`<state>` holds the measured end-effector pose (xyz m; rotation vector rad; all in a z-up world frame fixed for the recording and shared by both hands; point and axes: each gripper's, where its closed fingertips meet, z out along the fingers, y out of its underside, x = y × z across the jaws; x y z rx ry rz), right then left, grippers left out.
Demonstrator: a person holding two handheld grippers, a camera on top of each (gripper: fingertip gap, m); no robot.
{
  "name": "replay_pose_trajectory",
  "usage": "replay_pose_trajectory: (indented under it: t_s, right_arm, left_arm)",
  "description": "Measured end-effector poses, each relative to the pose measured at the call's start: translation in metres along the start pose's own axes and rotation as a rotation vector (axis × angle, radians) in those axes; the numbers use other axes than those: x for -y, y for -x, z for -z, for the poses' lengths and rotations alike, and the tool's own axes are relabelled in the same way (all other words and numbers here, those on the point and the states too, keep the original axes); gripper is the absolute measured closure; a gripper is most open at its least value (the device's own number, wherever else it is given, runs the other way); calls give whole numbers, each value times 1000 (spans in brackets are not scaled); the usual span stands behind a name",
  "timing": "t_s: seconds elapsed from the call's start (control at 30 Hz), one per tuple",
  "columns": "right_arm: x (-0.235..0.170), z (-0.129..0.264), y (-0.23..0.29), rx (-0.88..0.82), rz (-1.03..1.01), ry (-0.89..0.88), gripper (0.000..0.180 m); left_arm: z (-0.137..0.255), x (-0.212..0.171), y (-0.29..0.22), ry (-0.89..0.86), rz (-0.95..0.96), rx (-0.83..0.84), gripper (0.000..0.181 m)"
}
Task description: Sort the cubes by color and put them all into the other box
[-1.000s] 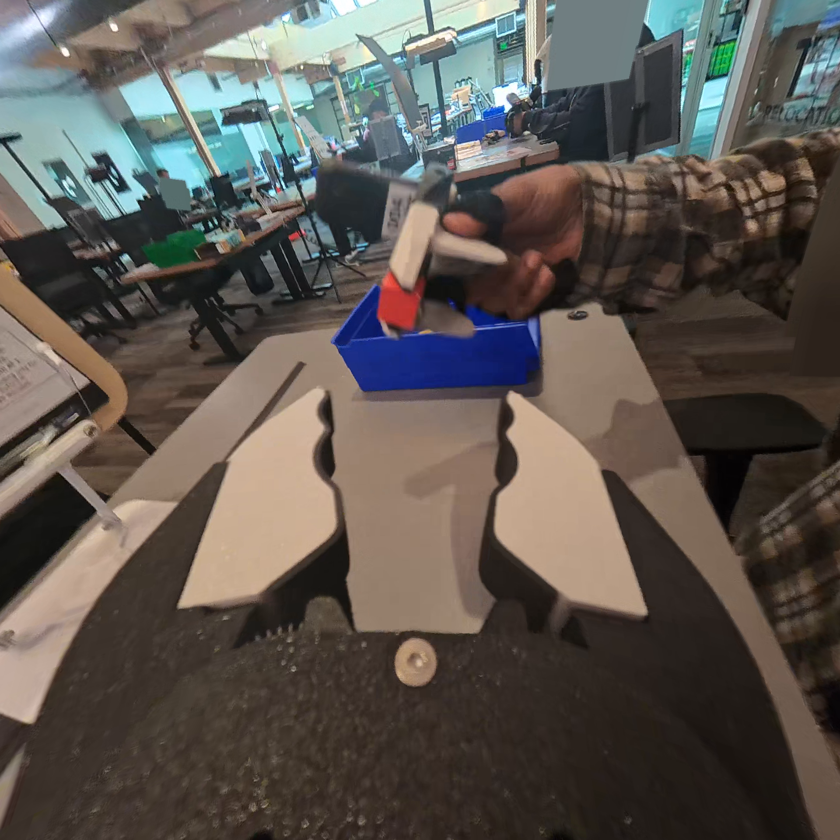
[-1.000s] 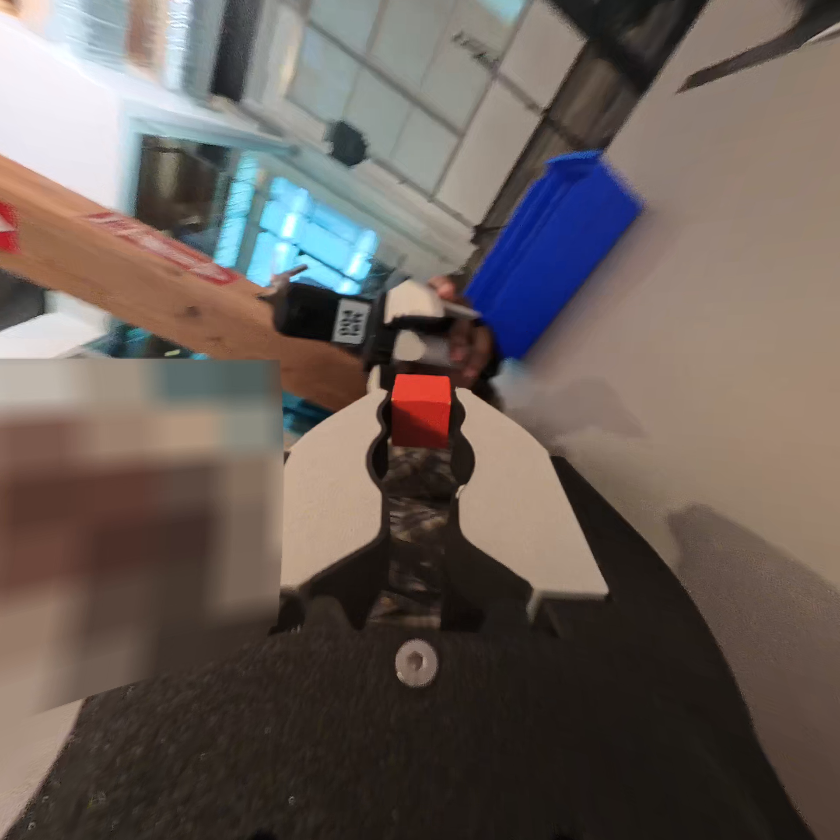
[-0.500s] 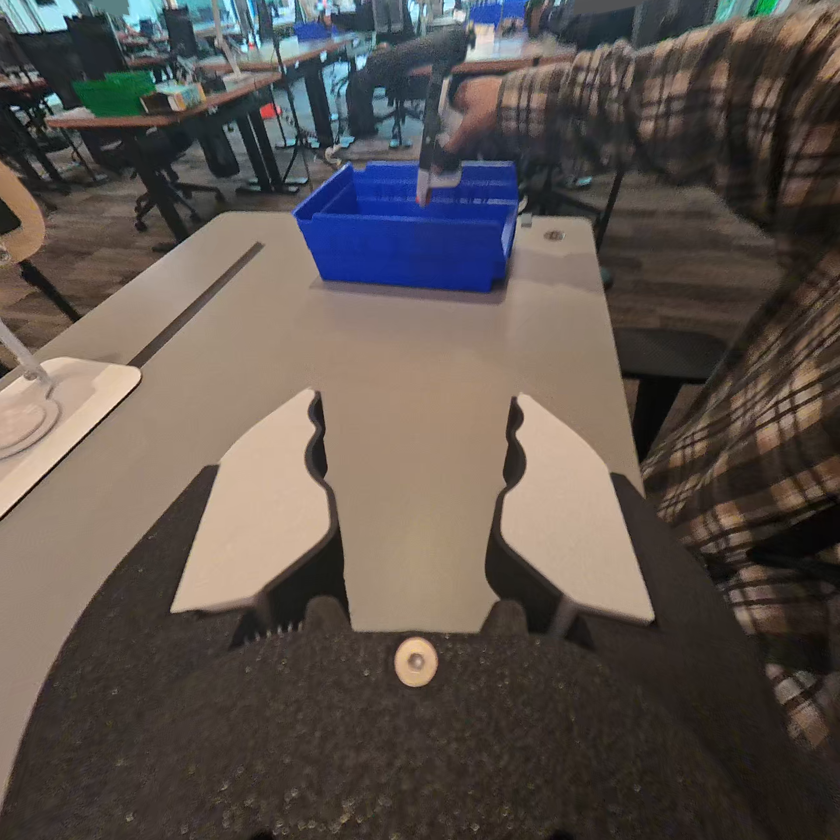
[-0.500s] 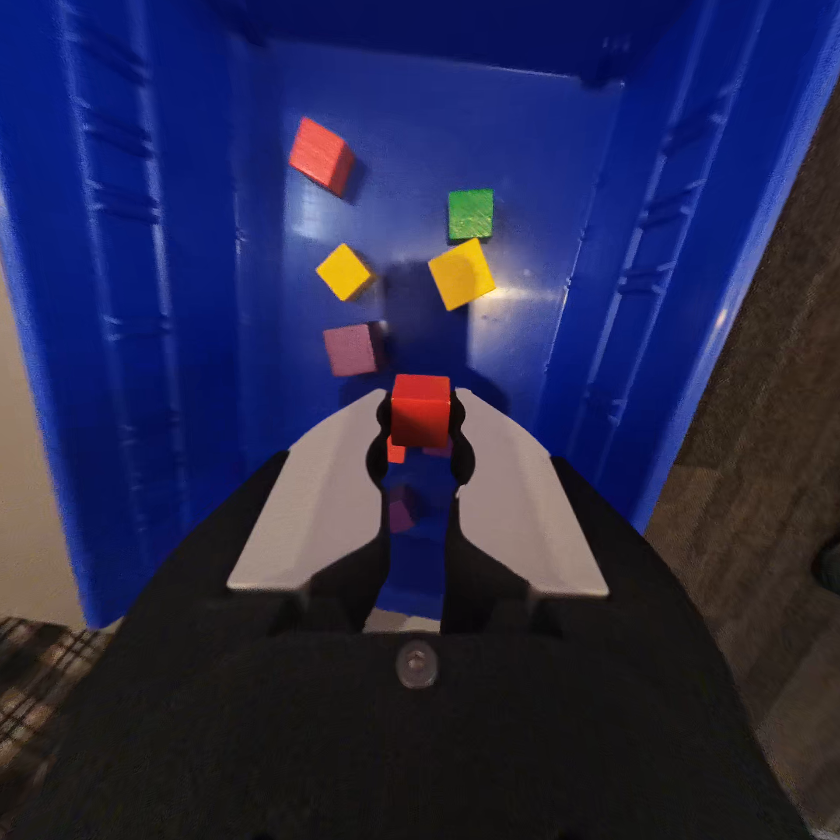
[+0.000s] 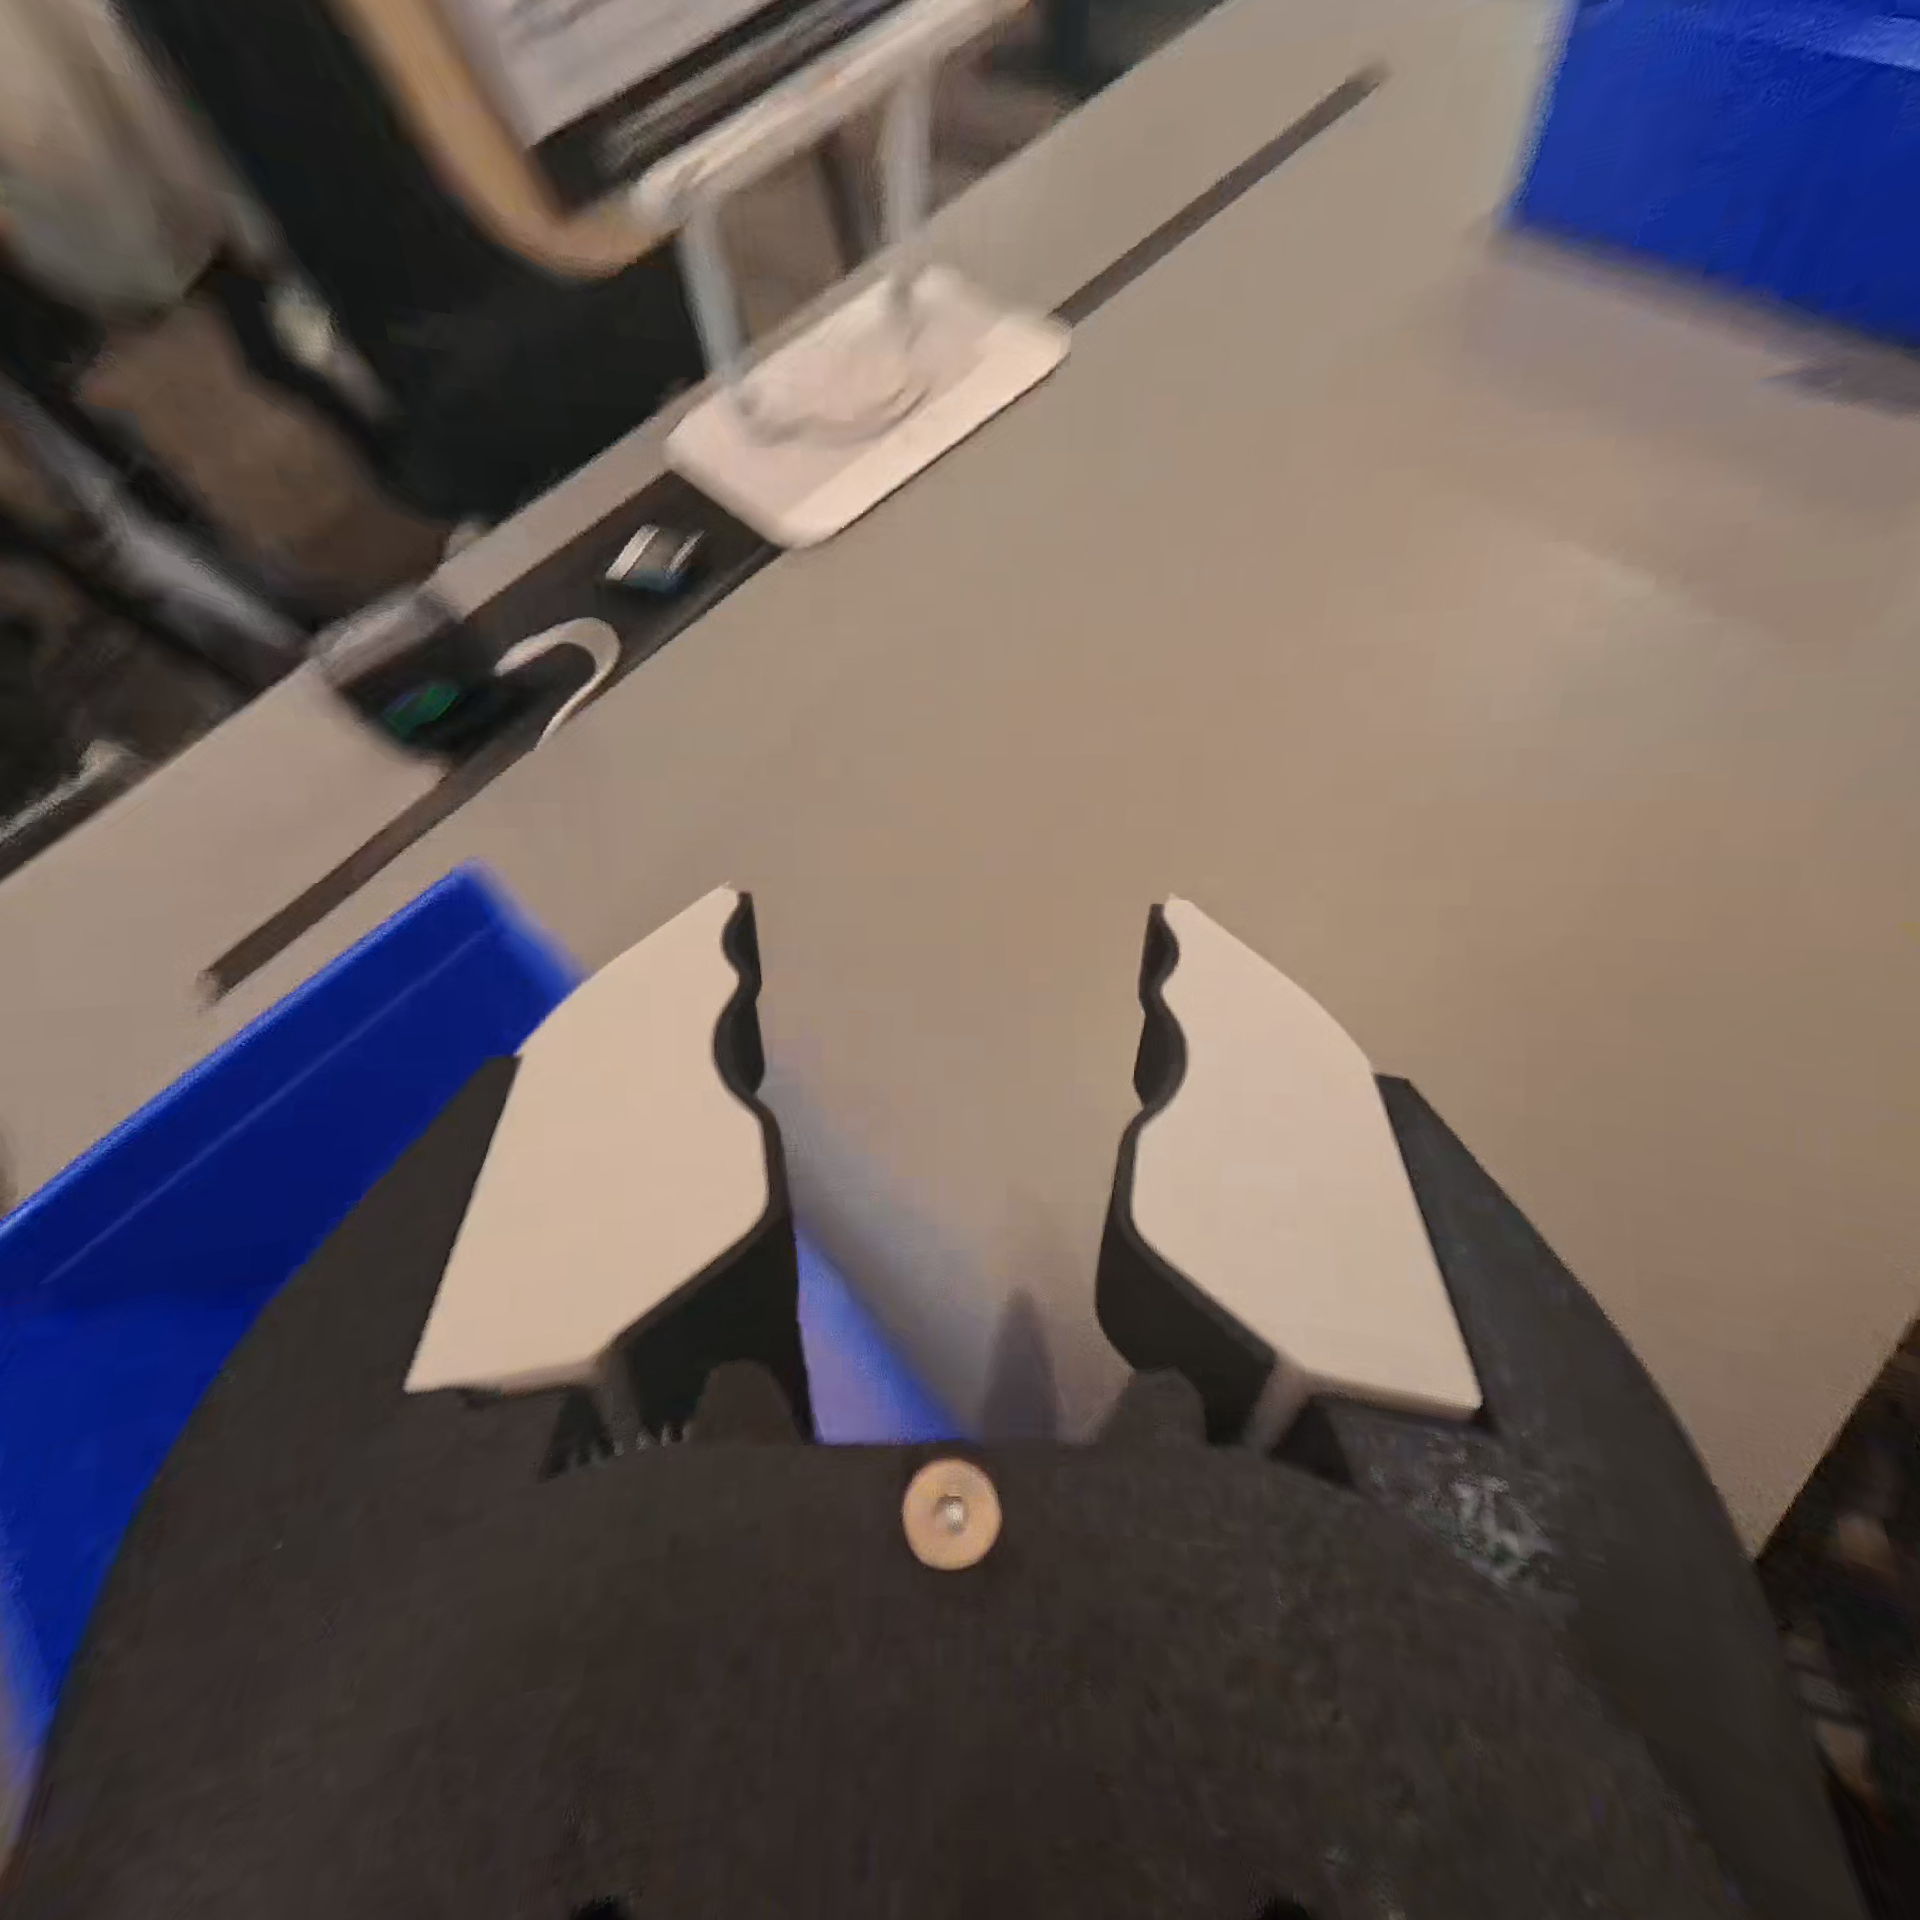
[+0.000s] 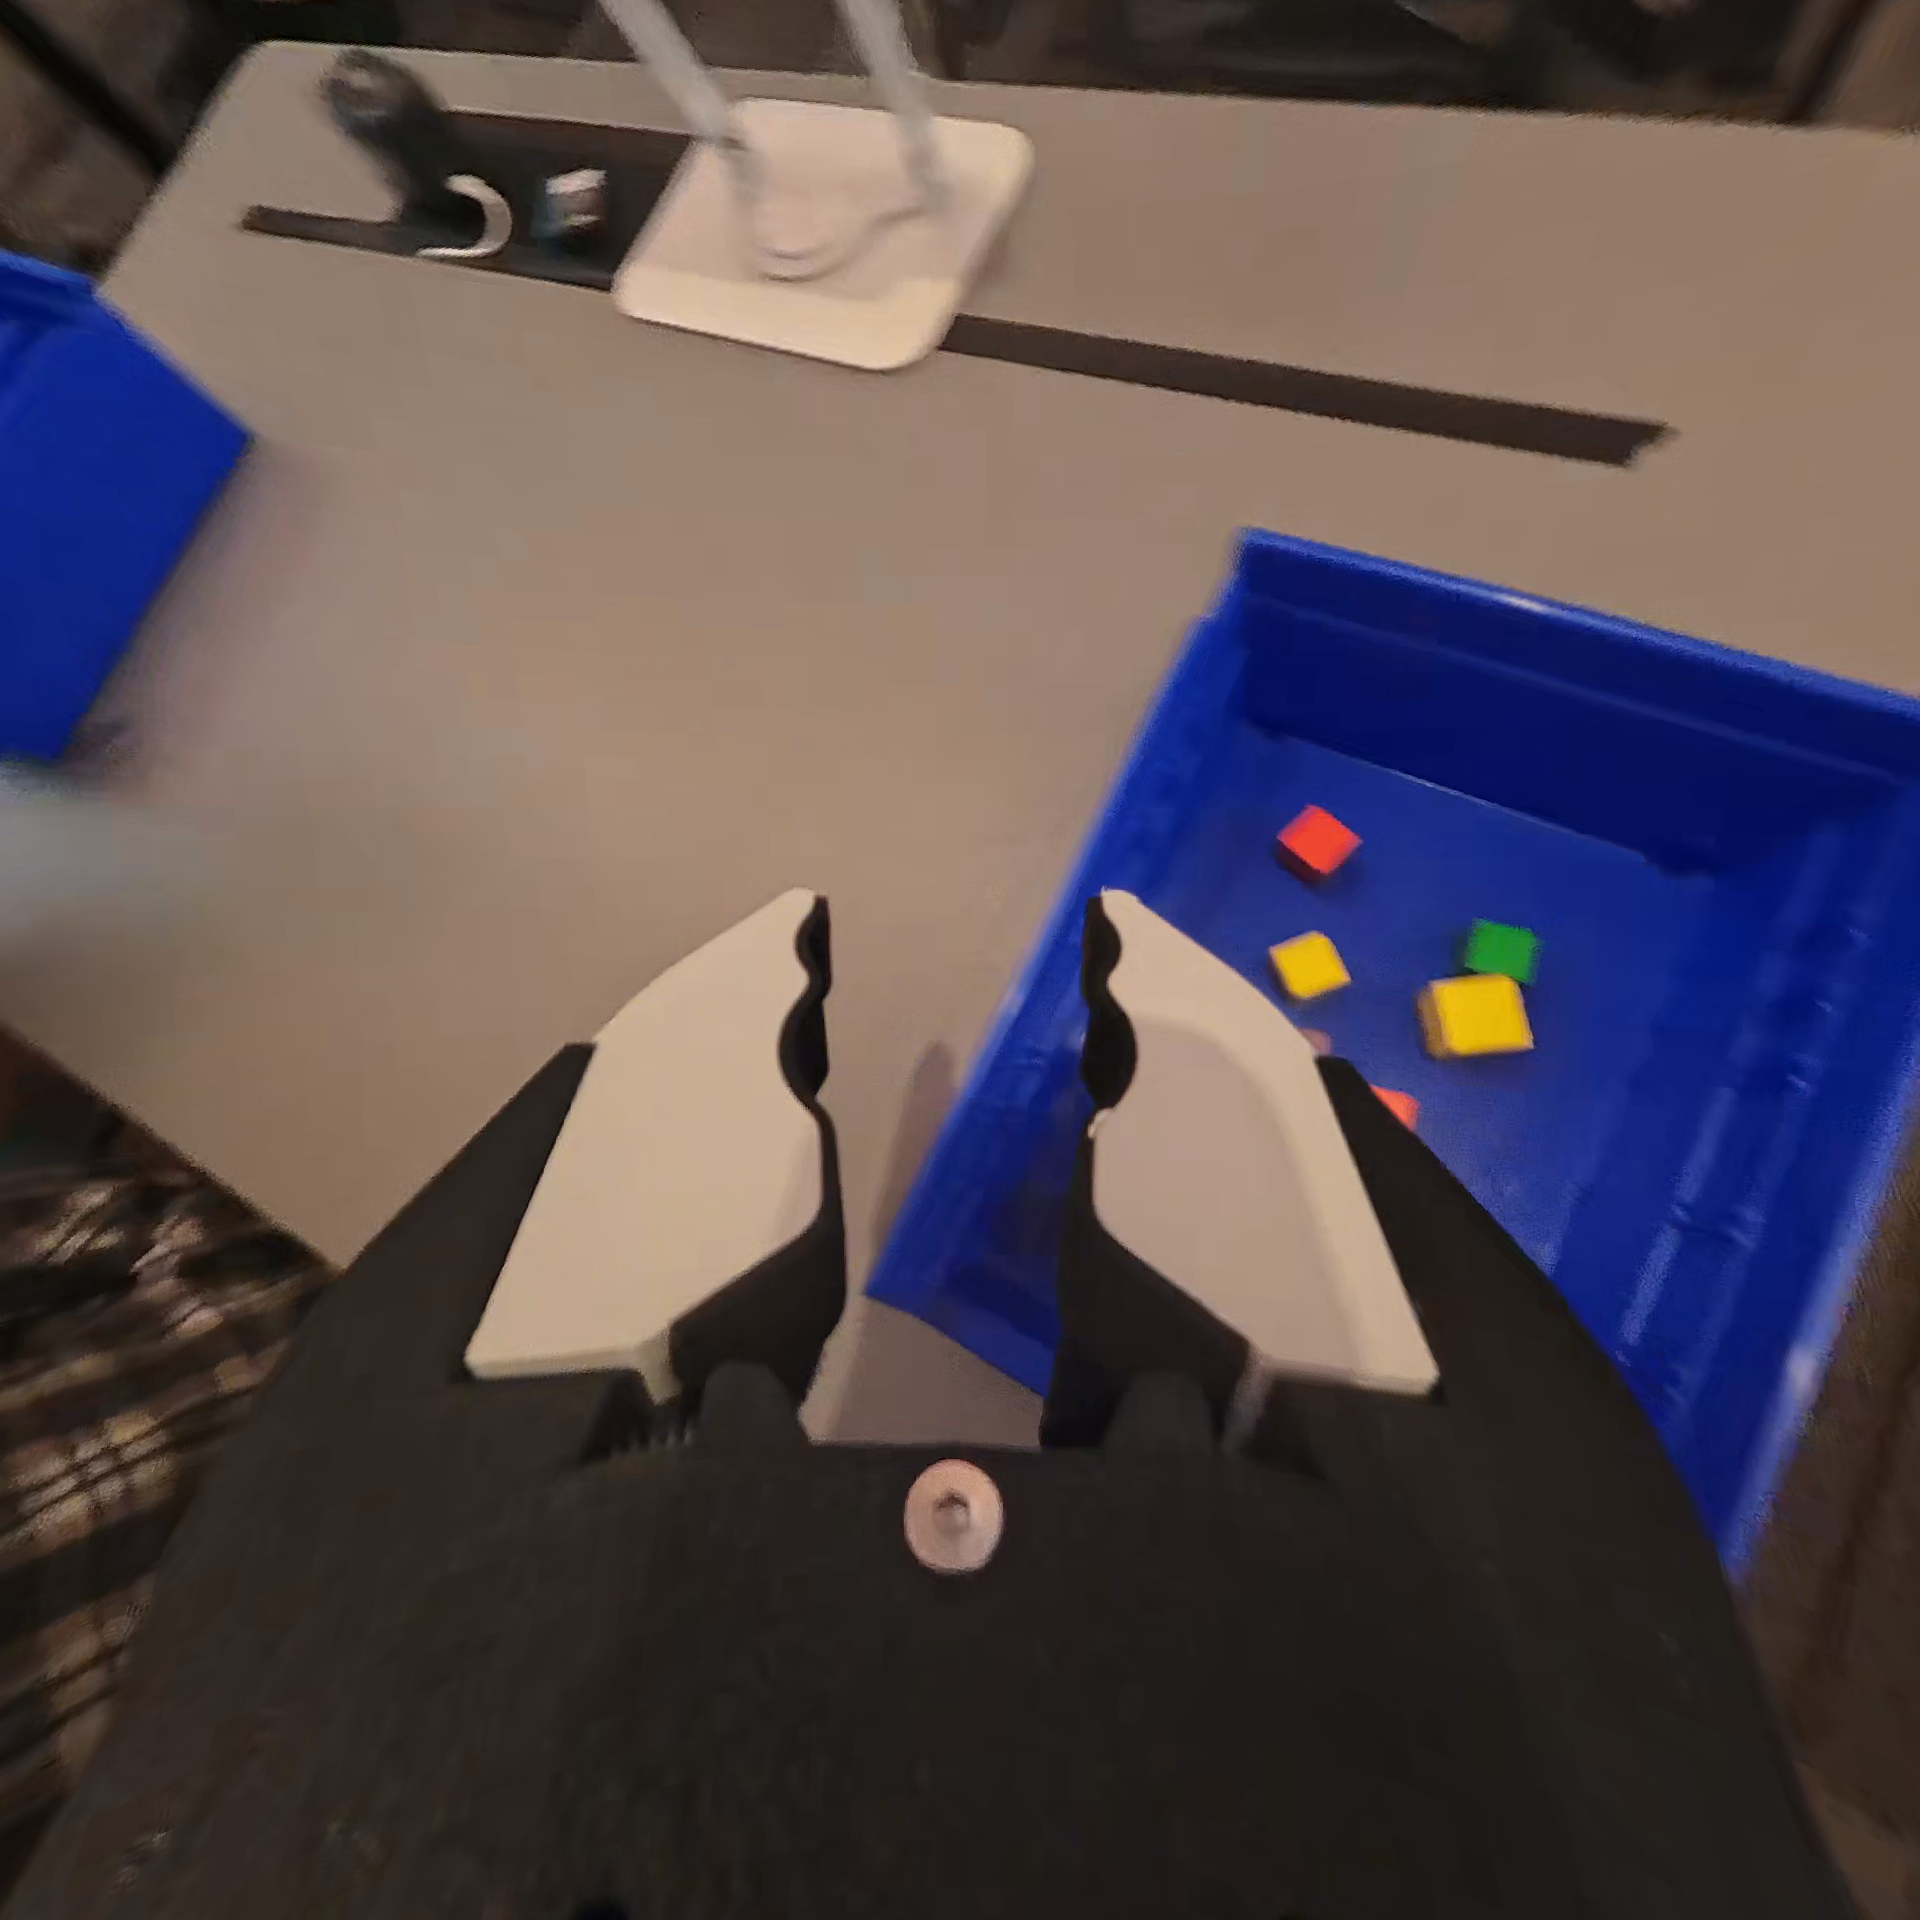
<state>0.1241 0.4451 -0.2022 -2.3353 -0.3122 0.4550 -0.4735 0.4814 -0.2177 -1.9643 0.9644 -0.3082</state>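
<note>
In the right wrist view a blue box [image 6: 1226,727] on the grey table holds a red cube [image 6: 1317,844], two yellow cubes [image 6: 1307,964] [image 6: 1475,1016], a green cube [image 6: 1501,950] and another red cube [image 6: 1394,1108] half hidden by my finger. My right gripper [image 6: 954,916] is open and empty, over the table just left of that box. A second blue box [image 6: 94,520] stands at the left edge. In the left wrist view my left gripper [image 5: 951,914] is open and empty above the table, with one blue box [image 5: 239,1122] at lower left and another [image 5: 1725,177] at top right.
A white stand base [image 6: 831,249] [image 5: 873,416] with thin metal legs sits by a black slot [image 6: 1299,395] that runs along the table. Small items and a cable lie in the slot [image 5: 561,644]. Dark patterned floor lies beyond the table edges.
My right gripper has opened, let go of the red cube in the box and drawn back to the left of it. My left gripper has swung toward the other blue box.
</note>
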Motion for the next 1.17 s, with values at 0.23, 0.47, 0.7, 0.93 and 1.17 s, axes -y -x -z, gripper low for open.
replay_pose_trajectory:
  t_s: [0.23,0.47,0.7,0.93,1.17]
  right_arm:
    - [1,-25,99,199,162,4,134]
    - [3,-54,134,297,212,51,133]
    - [-2,-57,146,327,218,78,132]
    - [-3,-54,153,340,211,69,132]
    - [-3,-45,154,323,228,62,131]
  left_arm:
    - [58,-106,101,464,199,87,119]
    - [51,-185,104,843,-33,24,117]
    - [53,-214,105,1032,-384,-175,121]
    - [69,-258,119,1314,-488,-248,124]
    - [68,-280,127,1483,-591,-265,128]
